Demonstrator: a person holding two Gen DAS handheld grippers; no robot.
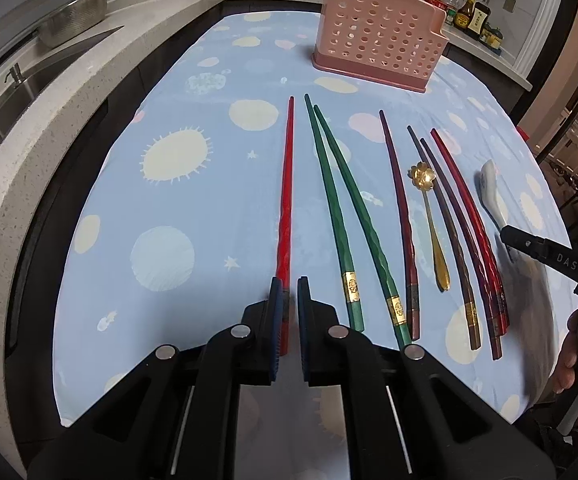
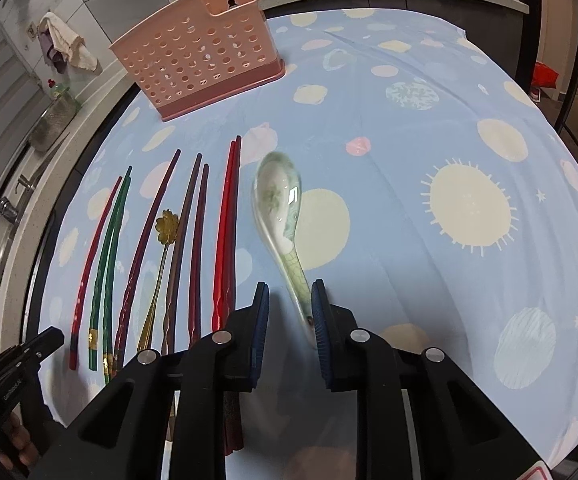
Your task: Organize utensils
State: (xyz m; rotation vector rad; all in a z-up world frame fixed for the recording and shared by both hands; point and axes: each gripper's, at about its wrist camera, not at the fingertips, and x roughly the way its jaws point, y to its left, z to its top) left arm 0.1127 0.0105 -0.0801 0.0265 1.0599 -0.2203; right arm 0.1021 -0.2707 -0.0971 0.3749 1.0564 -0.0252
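1. Nearest the cameras, the left tool (image 1: 287, 292) was seen nearly closed around the butt of a red chopstick (image 1: 285, 208) lying on the tabletop (image 1: 169, 200); actual pad contact could not be confirmed.
2. Slightly parted, the right tool (image 2: 291, 300) straddled the handle of the ceramic spoon (image 2: 279, 200), one pad touching it, and no lift was visible.
3. Between them, the remaining chopsticks (image 1: 329, 184) and gold spoon (image 1: 429, 208) were left unsorted.
4. Farthest off, the pink holder (image 1: 377, 40) appeared empty, so the task was judged barely begun.
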